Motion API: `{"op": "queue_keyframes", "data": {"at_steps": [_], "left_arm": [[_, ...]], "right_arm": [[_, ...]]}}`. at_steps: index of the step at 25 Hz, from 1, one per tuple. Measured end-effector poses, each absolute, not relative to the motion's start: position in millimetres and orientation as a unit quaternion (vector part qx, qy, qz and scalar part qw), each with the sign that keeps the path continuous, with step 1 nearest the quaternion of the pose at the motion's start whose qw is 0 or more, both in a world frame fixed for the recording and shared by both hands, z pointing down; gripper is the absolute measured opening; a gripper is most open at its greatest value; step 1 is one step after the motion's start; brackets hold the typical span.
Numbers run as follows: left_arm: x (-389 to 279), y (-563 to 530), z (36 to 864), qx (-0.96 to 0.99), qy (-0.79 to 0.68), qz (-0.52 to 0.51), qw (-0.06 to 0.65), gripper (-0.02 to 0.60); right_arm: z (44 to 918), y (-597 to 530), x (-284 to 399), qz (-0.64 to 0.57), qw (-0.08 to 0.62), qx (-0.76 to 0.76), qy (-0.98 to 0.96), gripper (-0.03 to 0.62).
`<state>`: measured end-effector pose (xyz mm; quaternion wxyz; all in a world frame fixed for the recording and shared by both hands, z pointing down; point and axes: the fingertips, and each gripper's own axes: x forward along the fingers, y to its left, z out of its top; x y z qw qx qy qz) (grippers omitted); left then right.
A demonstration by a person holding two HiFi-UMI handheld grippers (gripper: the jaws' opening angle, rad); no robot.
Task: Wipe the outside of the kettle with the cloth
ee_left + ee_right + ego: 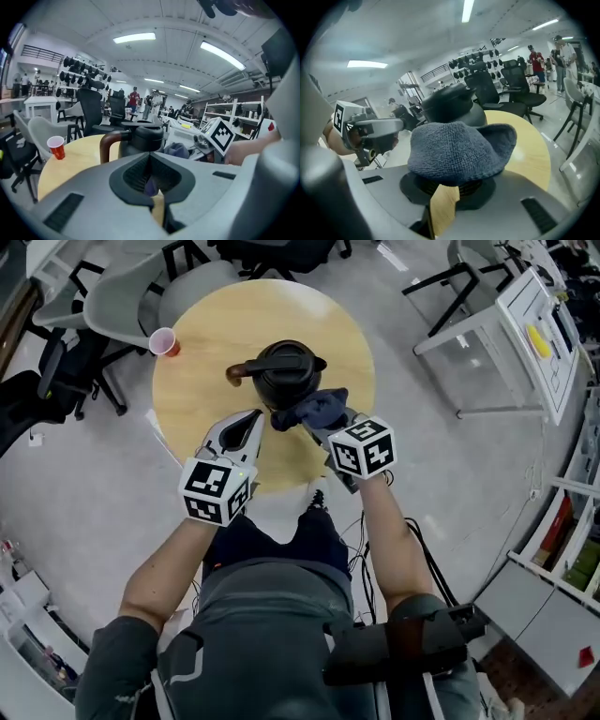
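A black kettle [286, 371] with a brown handle [239, 373] pointing left stands in the middle of the round wooden table [202, 399]. My right gripper [314, 425] is shut on a blue-grey cloth [317, 409], which presses against the kettle's near right side. In the right gripper view the bunched cloth [454, 147] fills the space ahead of the jaws, with the kettle [450, 105] right behind it. My left gripper [251, 420] sits shut just front-left of the kettle, apart from it and holding nothing. From the left gripper view the kettle [140, 140] is close ahead.
A red cup [164, 341] stands near the table's far left edge. Grey and black office chairs [122, 296] crowd the far side and left. A white desk [525, 329] stands to the right. Cables [361, 521] lie on the floor by my legs.
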<state>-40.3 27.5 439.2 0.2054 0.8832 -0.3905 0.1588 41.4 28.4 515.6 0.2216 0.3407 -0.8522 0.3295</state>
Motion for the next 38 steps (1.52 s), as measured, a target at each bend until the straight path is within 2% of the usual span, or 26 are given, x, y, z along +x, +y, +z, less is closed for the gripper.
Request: {"op": "queue_keyframes", "data": {"at_steps": [9, 19, 23, 27, 31, 38], "left_arm": [[-33, 33, 469, 0.841, -0.474, 0.145, 0.219, 0.009], [-34, 51, 484, 0.82, -0.503, 0.164, 0.217, 0.008], [-31, 52, 472, 0.814, -0.516, 0.163, 0.211, 0.008], [-27, 54, 450, 0.805, -0.531, 0.159, 0.211, 0.008], [-14, 57, 427, 0.801, -0.538, 0.151, 0.215, 0.009], [-4, 46, 419, 0.81, -0.528, 0.144, 0.21, 0.008]], "right_arm": [[585, 24, 44, 0.33, 0.27, 0.276, -0.861, 0.087], [619, 23, 40, 0.343, 0.28, 0.255, -0.86, 0.089], [592, 30, 44, 0.338, 0.266, 0.236, -0.871, 0.087], [519, 29, 50, 0.308, 0.215, 0.218, -0.901, 0.087], [458, 21, 56, 0.267, 0.199, 0.191, -0.923, 0.087], [477, 2, 60, 0.29, 0.237, 0.178, -0.91, 0.087]]}}
